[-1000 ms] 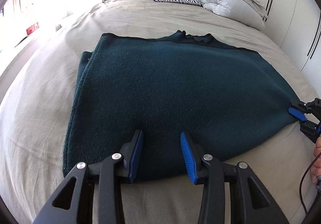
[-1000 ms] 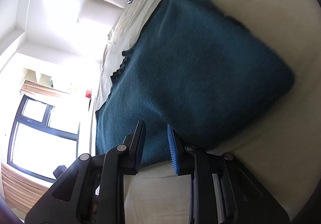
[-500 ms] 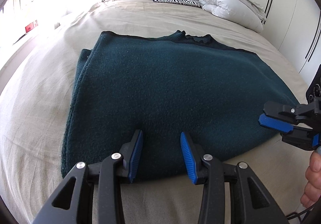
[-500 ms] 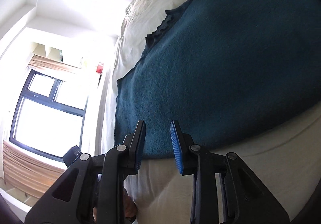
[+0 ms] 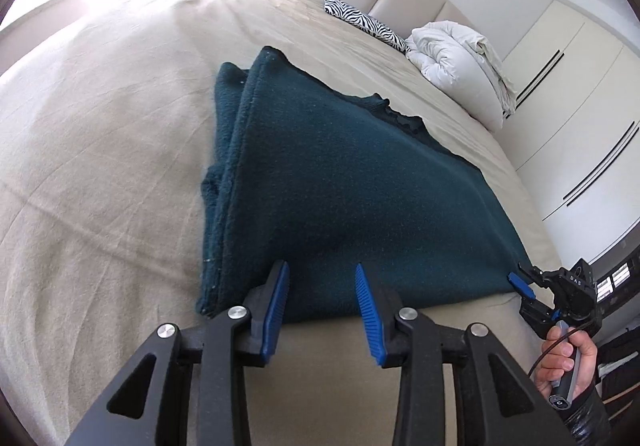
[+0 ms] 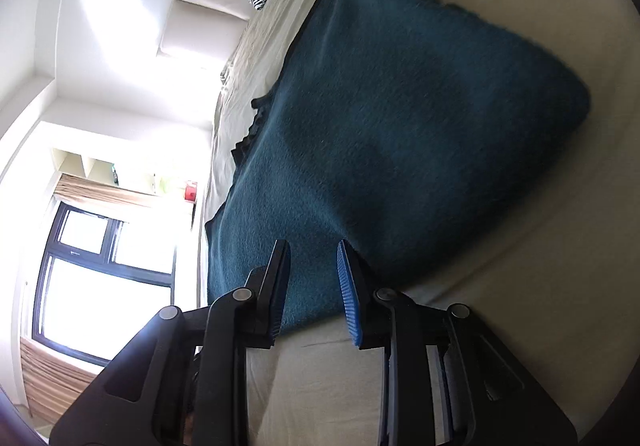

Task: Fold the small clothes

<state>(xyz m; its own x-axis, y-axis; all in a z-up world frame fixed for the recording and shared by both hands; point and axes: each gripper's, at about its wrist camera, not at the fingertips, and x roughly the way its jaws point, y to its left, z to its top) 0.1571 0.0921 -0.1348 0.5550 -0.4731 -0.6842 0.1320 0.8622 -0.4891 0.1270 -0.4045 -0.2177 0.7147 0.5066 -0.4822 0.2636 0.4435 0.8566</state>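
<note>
While the window (image 6: 100, 266) shows rightward only, duvet (image 5: 460, 58) — wardrobe (image 5: 580, 94) — show leftward.

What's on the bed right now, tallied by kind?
Dark teal knit garment, partly folded: 1
Zebra-print pillow: 1
White duvet, bundled: 1
Total: 3, all lying on the beige bed.

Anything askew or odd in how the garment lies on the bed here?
Slightly: along the teal garment's left edge the folded layers don't line up, an under layer sticking out in a lumpy ridge. Otherwise it lies flat on the bed.
</note>
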